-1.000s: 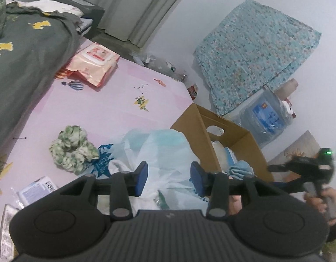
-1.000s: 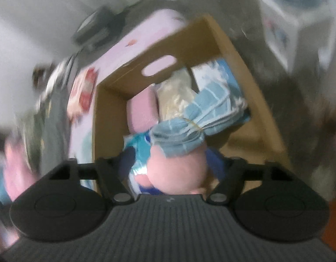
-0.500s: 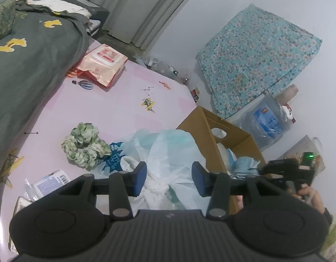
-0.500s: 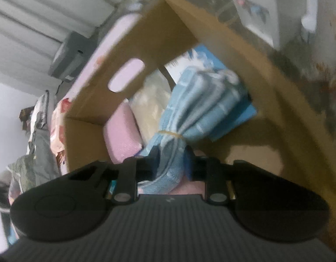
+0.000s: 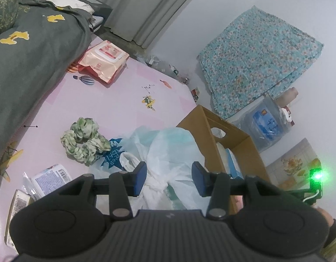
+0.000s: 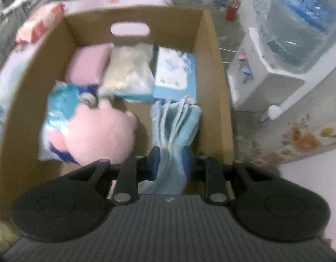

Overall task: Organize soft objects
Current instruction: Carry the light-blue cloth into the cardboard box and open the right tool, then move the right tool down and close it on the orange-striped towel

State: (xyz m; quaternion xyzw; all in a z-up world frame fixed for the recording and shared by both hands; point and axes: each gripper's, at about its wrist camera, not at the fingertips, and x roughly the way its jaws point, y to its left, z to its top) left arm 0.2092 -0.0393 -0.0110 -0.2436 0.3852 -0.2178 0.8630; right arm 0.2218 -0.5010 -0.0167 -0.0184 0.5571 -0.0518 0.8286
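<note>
My right gripper (image 6: 175,163) is shut on a blue striped cloth (image 6: 175,126) and holds it inside the cardboard box (image 6: 213,69), at the box's near right. The box also holds a pink plush toy (image 6: 100,133), a pink pad (image 6: 87,65), a beige packet (image 6: 126,72) and a blue packet (image 6: 174,74). My left gripper (image 5: 169,180) is open and empty above a knotted white plastic bag (image 5: 168,152) on the pink bed sheet (image 5: 115,100). A green scrunchie (image 5: 84,144) lies left of the bag. The box (image 5: 211,131) stands right of the bag.
A wet-wipes pack (image 5: 102,62) lies at the far end of the sheet beside a dark green blanket (image 5: 30,61). Small packets (image 5: 49,178) lie at the near left. A water bottle on a white dispenser (image 6: 299,21) stands right of the box.
The right gripper has swung to face the box squarely, and the blue cloth now hangs lower at the box's near right. The left gripper has drawn back slightly and stays open.
</note>
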